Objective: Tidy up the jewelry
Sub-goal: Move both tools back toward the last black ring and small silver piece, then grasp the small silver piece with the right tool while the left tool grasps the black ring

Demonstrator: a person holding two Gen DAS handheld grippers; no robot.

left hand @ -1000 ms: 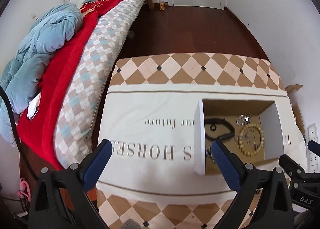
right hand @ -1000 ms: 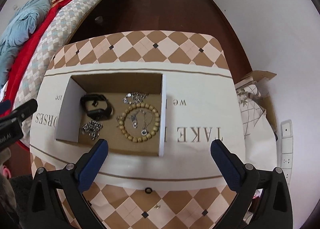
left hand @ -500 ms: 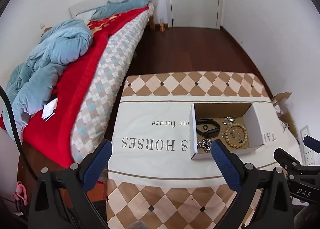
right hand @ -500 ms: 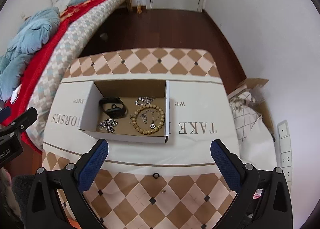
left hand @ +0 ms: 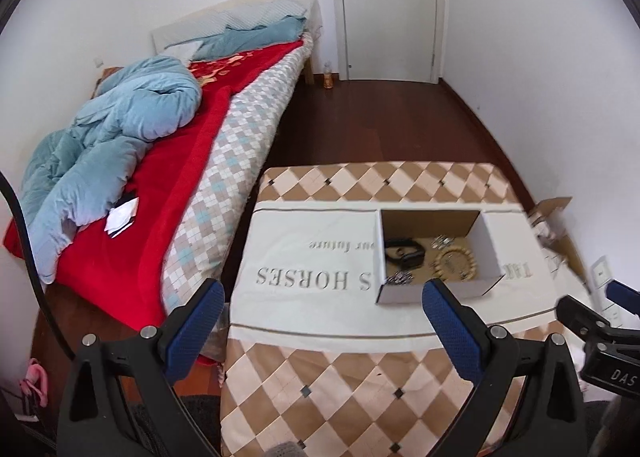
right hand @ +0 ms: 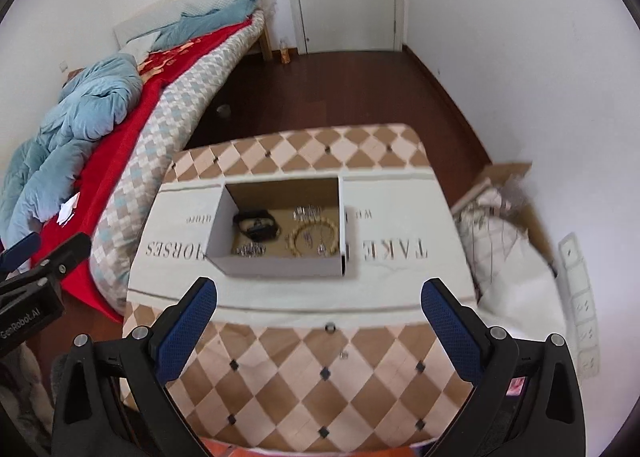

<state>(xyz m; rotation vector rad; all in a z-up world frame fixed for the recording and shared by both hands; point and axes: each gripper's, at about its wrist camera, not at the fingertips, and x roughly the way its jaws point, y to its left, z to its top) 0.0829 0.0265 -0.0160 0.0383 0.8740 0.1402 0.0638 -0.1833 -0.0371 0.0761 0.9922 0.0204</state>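
Nearest, the left gripper (left hand: 320, 315) and the right gripper (right hand: 320, 313) both hang above the checked brown-and-cream tablecloth (right hand: 288, 385) with blue-padded fingers spread wide, holding nothing. Just beyond the right one, a small dark ring (right hand: 330, 326) and a tiny metal piece (right hand: 343, 355) lie loose on the cloth — easy to overlook or flick off the edge. Farther off, the open white cardboard box (right hand: 280, 269) holds a black band (right hand: 256, 226), a wooden bead bracelet (right hand: 314, 236) and silver chains (right hand: 250, 249) — chains could tangle if dragged.
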